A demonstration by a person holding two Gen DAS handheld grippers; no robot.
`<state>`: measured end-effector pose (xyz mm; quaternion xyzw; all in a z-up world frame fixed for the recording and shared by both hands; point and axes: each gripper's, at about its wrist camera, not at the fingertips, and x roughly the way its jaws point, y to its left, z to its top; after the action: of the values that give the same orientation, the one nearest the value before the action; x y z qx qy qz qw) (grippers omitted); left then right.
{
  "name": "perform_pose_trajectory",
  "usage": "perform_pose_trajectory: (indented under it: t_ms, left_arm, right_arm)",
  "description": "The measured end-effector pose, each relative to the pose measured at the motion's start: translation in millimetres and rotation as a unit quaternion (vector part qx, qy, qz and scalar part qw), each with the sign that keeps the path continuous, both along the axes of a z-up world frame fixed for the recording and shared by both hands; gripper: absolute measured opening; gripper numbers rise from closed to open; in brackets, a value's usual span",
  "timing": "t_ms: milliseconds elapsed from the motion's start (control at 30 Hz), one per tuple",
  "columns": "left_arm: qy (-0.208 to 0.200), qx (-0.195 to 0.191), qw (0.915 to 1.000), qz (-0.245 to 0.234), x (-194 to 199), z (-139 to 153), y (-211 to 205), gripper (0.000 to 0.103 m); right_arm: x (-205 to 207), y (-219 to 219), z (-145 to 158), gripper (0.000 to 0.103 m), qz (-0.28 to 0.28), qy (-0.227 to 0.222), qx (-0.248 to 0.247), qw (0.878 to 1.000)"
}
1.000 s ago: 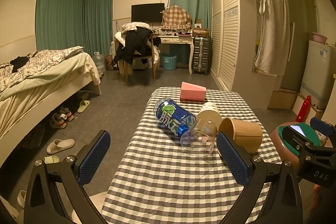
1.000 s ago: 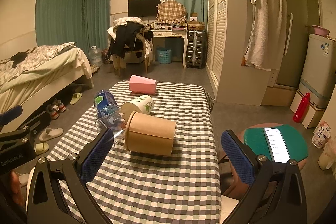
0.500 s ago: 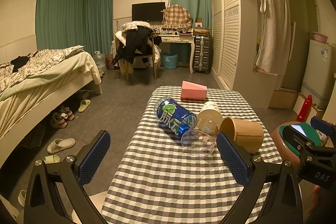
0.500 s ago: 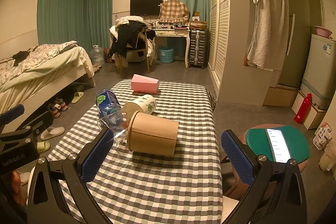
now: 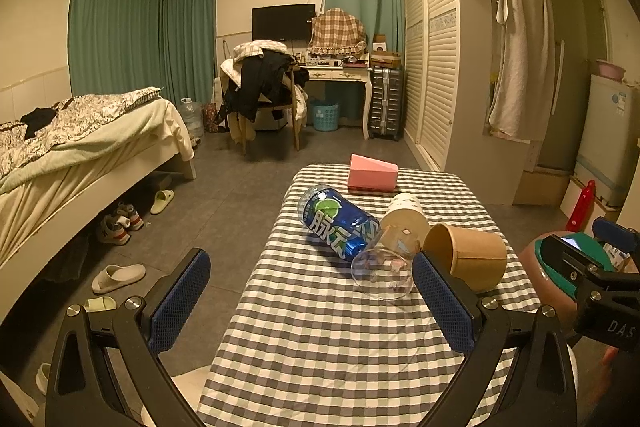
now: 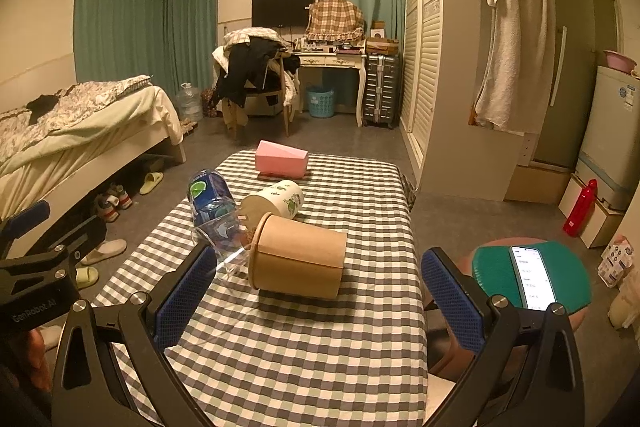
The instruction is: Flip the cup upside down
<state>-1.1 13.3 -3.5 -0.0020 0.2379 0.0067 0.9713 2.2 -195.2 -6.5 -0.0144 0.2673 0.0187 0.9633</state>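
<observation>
Several cups lie on their sides on the checkered table (image 5: 320,339) (image 6: 304,347): a brown paper cup (image 5: 466,255) (image 6: 298,261), a clear glass cup (image 5: 384,267) (image 6: 218,239), a white printed cup (image 5: 404,215) (image 6: 274,199) and a blue can-shaped cup (image 5: 338,221) (image 6: 210,197). My left gripper (image 5: 312,301) is open and empty, short of the glass cup. My right gripper (image 6: 316,301) is open and empty, just short of the brown cup.
A pink box (image 5: 372,179) (image 6: 282,159) lies at the table's far end. A stool with a green cushion and a phone (image 6: 532,277) stands to the right. A bed (image 5: 80,155) is on the left, with slippers (image 5: 118,277) on the floor.
Both grippers have shifted slightly forward toward the cups. The cups have not moved.
</observation>
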Motion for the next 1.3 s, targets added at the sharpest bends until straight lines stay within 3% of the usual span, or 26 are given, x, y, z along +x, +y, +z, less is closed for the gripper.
perform_pose_trajectory:
  t_ms: [300,467,767,900,1133,1300]
  left_arm:
    - [0.002,-0.011,0.9999,0.008,24,15,18,0.103]
    - [0.005,-0.008,0.9998,0.020,47,19,34,0.103]
    - [0.030,-0.001,0.9983,0.050,99,6,72,0.103]
    - [0.041,-0.008,0.9976,0.056,116,-2,86,0.103]
    - [0.064,-0.013,0.9962,0.058,135,-23,98,0.103]
    - [0.082,-0.017,0.9943,0.066,144,-36,107,0.103]
  right_arm:
    - [21,6,15,0.103,0.002,0.010,-0.001,1.000]
    - [53,12,28,0.103,0.011,0.029,-0.005,1.000]
    - [157,21,25,0.103,0.030,0.135,-0.011,0.990]
    - [211,26,1,0.103,0.048,0.214,0.002,0.976]
    - [298,29,-64,0.103,0.031,0.368,0.034,0.929]
    - [323,34,-93,0.101,0.026,0.418,0.032,0.908]
